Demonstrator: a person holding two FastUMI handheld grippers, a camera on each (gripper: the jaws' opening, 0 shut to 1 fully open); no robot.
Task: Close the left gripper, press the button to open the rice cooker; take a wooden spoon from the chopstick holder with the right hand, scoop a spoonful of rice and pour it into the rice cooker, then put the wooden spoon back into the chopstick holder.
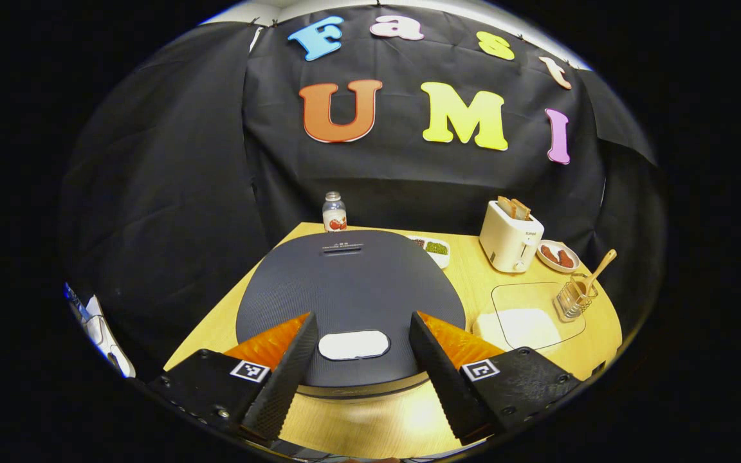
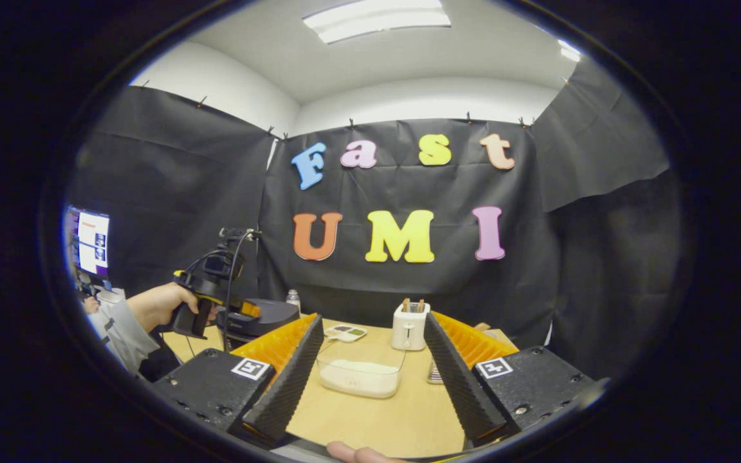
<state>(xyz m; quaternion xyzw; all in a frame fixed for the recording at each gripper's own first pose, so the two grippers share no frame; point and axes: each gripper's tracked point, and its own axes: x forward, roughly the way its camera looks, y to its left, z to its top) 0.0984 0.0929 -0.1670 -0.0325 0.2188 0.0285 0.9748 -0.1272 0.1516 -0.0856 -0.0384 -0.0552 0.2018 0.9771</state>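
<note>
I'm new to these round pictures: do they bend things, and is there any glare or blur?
Left gripper view: the table edge curves, bent by the lens; a bright glare patch sits on the wood below the rice cooker. Right gripper view: a ceiling light burns white; everything looks fairly sharp, the toaster included.

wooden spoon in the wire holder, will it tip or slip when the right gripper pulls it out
The wooden spoon leans at a slant in the wire chopstick holder, so it probably shifts freely when touched. It looks thin and rigid, likely light. The holder looks small and open-framed, so a sideways pull might drag or tip it; lifting along the handle seems safer.
</note>
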